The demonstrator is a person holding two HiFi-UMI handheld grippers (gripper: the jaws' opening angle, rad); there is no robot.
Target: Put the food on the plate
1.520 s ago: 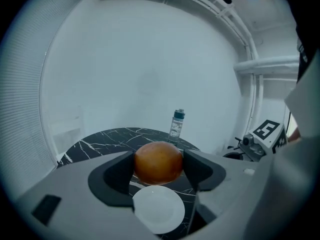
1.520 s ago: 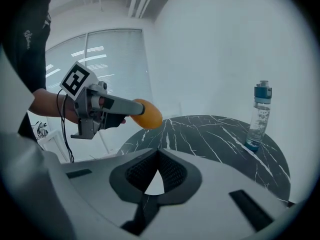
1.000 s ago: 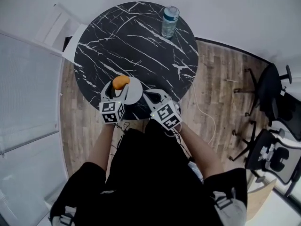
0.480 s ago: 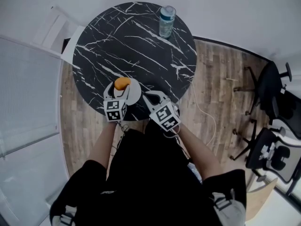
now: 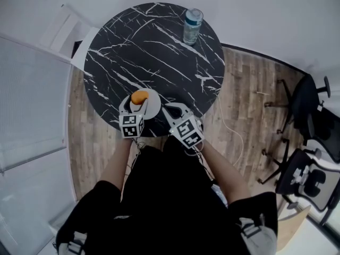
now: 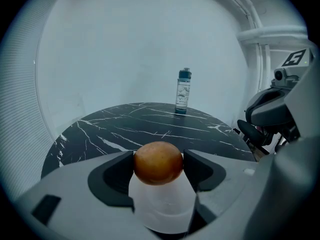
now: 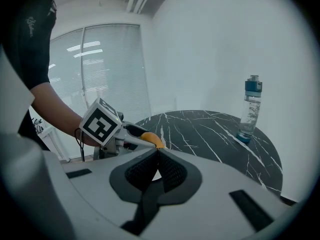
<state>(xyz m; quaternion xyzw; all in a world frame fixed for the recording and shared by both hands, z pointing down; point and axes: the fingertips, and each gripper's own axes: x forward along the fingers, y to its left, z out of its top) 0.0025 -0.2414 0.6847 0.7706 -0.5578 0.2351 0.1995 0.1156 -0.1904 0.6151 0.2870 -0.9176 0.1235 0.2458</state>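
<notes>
Over the plate (image 5: 155, 105) by the desk (image 5: 154, 47) edge, my left gripper (image 5: 139, 103) has its jaws clamped on the round food (image 6: 158, 162). If I release it high, it may roll off. Jaws of my right gripper (image 7: 155, 153) are together, empty.

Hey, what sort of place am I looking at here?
Probably an office or meeting room: wheeled office chairs beside a round black marble table, wood flooring, and window blinds.

Food (image 5: 139, 96) above plate (image 5: 154, 107) at near edge of table (image 5: 154, 47), bottle (image 5: 192, 25) at far edge
</notes>
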